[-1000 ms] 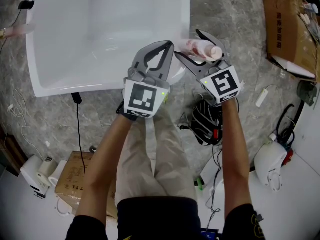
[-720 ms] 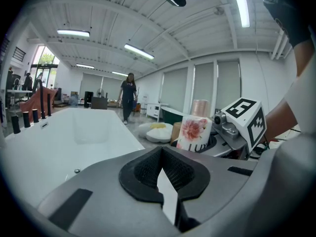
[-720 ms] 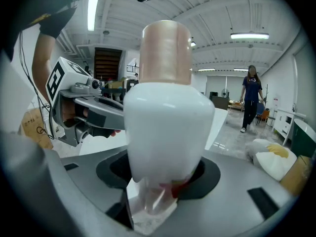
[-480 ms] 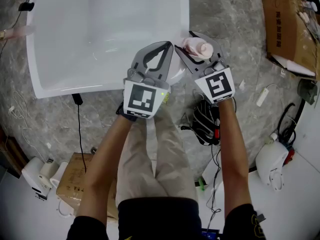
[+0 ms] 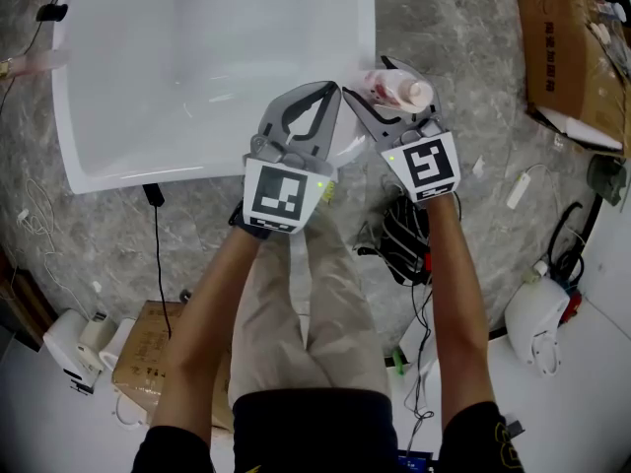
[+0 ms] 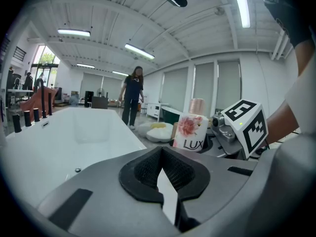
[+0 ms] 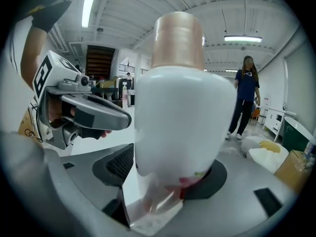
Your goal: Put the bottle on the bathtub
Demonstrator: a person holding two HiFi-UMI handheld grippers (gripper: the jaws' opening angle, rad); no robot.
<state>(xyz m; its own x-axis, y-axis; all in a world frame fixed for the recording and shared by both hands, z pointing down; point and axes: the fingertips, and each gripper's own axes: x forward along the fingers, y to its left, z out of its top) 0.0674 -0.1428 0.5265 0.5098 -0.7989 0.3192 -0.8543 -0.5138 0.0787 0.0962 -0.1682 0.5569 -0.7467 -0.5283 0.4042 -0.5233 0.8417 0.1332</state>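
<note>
While our right gripper pinches the white plastic bottle with pink floral label between its fingers, just beside the glossy white bathtub, our left gripper's fingers sit pressed together, empty.

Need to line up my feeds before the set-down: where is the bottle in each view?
Head view: bottle upper centre-right, held in the right claw, just off the bathtub's right edge.
Left gripper view: right of centre, cap up.
Right gripper view: fills the centre, between the jaws.
Shared landmark: the left claw, on the bottle's left in all three.
</note>
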